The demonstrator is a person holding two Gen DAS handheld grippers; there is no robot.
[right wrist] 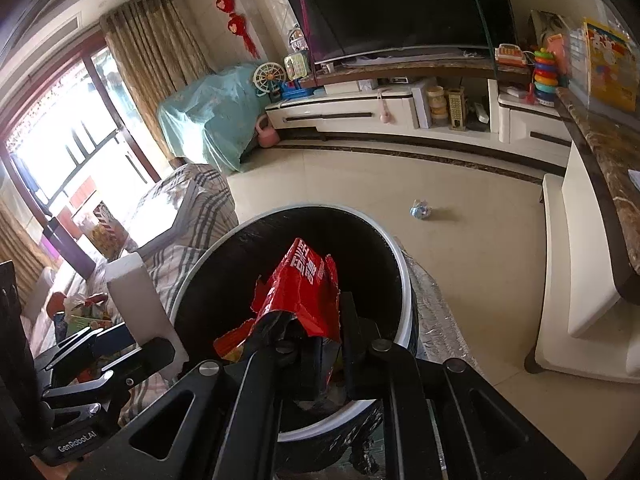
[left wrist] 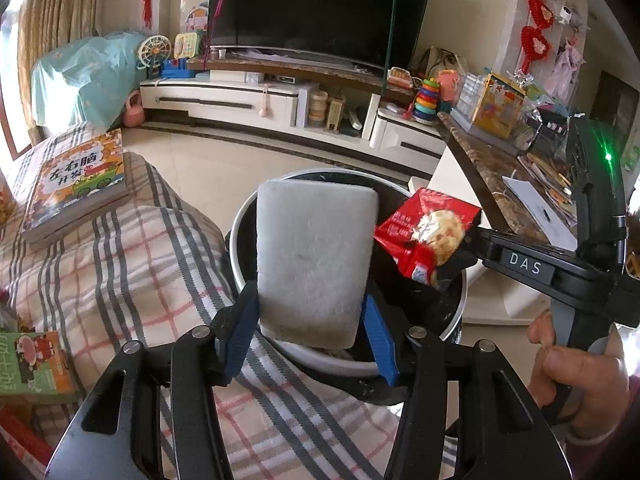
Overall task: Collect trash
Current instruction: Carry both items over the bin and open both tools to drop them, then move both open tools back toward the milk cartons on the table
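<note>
Left claw (left wrist: 312,312): clenched on the lower end of the white foam block (left wrist: 316,256), blue pads pressing its two long sides, the block held upright over the trash bin (left wrist: 454,320).
White foam block: a flat rounded rectangle, matte and slightly grubby; probably very light and stiff but crumbly, so a side grip low down, as here, seems right, without hard squeezing.
Trash bin: round, pale rim, black liner, standing on the floor just beside the plaid-covered sofa (left wrist: 132,248).
Red snack wrapper (left wrist: 428,236): torn open, glossy, printed with a biscuit; likely weightless, limp and slippery, best pinched at a crumpled edge.
Right claw (right wrist: 310,344): clamped on the wrapper's lower end, holding it over the bin mouth.
</note>
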